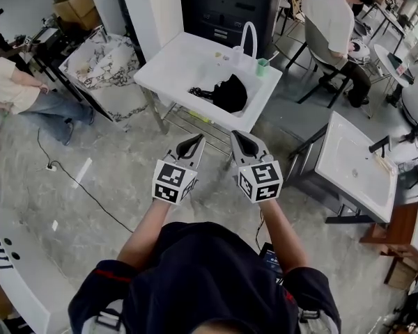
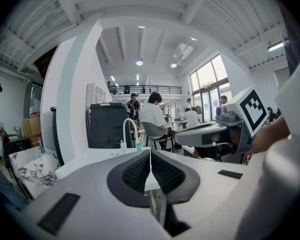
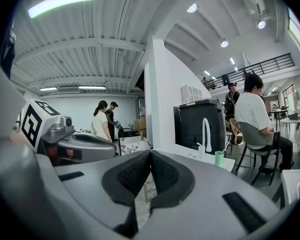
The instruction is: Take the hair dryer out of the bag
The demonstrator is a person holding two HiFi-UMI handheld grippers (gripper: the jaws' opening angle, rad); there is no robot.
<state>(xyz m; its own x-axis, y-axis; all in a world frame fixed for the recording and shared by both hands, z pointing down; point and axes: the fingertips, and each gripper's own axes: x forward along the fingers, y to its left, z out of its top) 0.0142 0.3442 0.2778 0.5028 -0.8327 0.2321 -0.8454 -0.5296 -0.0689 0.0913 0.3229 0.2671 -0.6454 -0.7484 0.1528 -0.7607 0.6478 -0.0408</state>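
Approach bag [image 1: 230,93] on tabletop [image 1: 173,67] level, then part left fingers [image 1: 190,147] and right fingers [image 1: 246,144], now pressed together, empty.

The bag [image 1: 233,93] you want is black and soft, slumped into a rounded heap. It lies in the white sink [image 1: 168,67], ahead of the jaws of your left gripper [image 1: 193,145] and your right gripper [image 1: 244,142]. It is well apart from both pairs and sits closer to the line of your right jaws. A thin dark piece [image 1: 198,91] trails flat from the bag toward your left jaws' side. You cannot tell whether it is a strap, a cord or part of the hair dryer.
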